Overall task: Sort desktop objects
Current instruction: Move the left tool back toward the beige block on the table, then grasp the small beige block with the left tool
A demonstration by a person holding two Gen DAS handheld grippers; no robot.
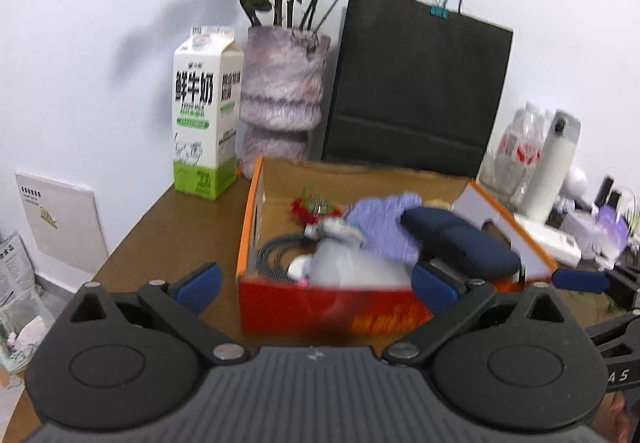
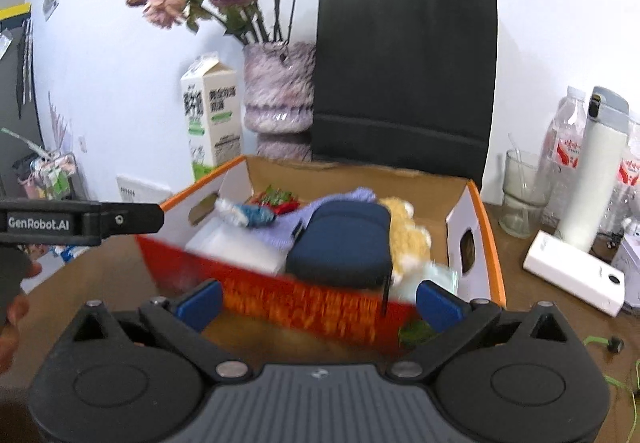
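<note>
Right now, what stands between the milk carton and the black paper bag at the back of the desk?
A mottled purple vase of dried roses stands between the milk carton and the black paper bag. Both wrist views show it.

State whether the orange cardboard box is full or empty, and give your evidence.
Full: the orange box holds a navy pouch, lilac cloth and a plush toy.
</note>
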